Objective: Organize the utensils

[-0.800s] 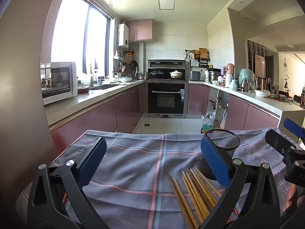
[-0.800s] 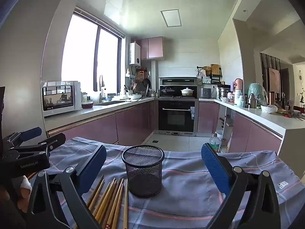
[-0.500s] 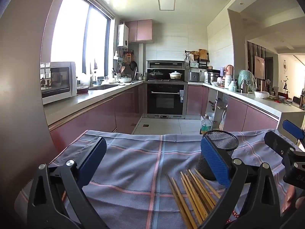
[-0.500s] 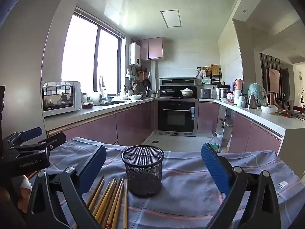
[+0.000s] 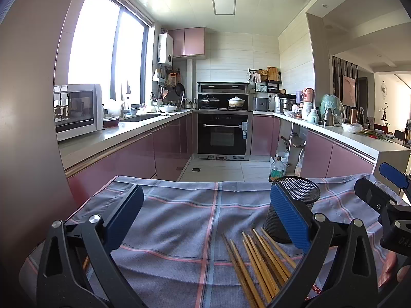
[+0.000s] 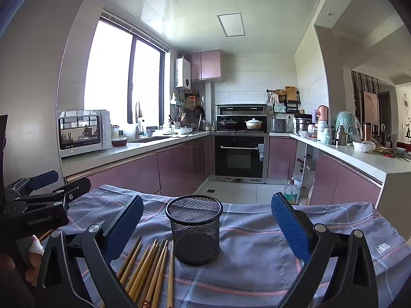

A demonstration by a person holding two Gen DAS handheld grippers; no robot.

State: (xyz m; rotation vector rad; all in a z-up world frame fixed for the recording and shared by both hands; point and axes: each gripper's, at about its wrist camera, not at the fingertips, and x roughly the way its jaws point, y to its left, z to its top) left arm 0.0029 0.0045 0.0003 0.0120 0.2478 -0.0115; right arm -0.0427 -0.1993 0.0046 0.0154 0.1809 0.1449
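A black mesh cup (image 6: 194, 232) stands upright on a grey-blue checked cloth (image 6: 257, 236); in the left wrist view the mesh cup (image 5: 298, 200) is partly hidden behind my right-hand finger. Several wooden chopsticks (image 6: 151, 269) lie in a loose bundle just in front and to the left of it, the same chopsticks (image 5: 259, 259) showing in the left wrist view. My left gripper (image 5: 205, 218) is open above the bare cloth, with nothing between its blue pads. My right gripper (image 6: 206, 227) is open too, its fingers standing wide on either side of the cup without touching it.
The cloth-covered table ends at a far edge (image 5: 205, 181) above a tiled kitchen floor. Pink cabinets and counters run along both sides, with a microwave (image 6: 82, 132) at left and an oven (image 6: 240, 155) at the back. A plastic bottle (image 5: 277, 170) stands on the floor.
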